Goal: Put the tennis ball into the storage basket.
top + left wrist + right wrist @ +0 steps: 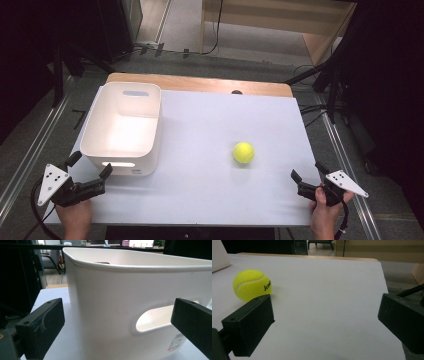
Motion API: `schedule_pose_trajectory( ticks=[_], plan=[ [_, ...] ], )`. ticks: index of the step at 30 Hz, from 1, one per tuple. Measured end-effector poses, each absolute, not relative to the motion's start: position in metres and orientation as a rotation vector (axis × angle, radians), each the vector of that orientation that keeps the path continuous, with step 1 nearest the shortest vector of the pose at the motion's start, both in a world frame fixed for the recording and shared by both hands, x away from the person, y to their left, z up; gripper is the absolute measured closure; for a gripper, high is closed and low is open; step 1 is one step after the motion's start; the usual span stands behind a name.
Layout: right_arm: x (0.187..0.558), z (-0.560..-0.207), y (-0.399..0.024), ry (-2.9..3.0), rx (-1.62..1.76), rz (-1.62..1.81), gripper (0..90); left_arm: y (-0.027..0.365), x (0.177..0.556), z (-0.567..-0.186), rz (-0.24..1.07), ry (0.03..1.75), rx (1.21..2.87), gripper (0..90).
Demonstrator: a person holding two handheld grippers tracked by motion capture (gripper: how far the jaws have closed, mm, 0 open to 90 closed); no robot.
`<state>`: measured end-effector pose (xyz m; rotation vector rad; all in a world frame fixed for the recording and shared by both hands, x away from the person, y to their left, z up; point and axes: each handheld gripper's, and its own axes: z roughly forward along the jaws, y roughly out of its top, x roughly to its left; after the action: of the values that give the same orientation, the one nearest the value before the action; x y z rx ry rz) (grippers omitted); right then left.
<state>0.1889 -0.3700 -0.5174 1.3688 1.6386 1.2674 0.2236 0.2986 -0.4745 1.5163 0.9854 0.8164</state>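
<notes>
Nothing is gripped yet, so the work is judged to stand at its opening: the approach. The yellow felt tennis ball (243, 152) lies on the white-covered desk (210, 190), right of centre, well apart from the white plastic bin (100, 150) at the left edge. The right tongs (306, 179) are held wide and empty at the near right corner, the ball ahead and to their left. The left tongs (89, 169), also wide, probably just short of touching, flank the bin's near wall. Next, the right tongs would need to be brought around the ball.
</notes>
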Motion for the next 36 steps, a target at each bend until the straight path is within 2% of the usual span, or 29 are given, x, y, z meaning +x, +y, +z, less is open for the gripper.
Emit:
schedule_pose_trajectory(
  ticks=[10,36],
  plan=[
    [0.191,-0.513,-0.369,1.652,1.368,1.258,0.0,0.298,0.225,-0.475,0.813,0.983,1.524,0.0],
    [0.195,-0.475,-0.357,1.730,1.339,1.251,0.0,0.298,0.224,-0.475,0.821,0.990,1.523,0.0]
  ],
)
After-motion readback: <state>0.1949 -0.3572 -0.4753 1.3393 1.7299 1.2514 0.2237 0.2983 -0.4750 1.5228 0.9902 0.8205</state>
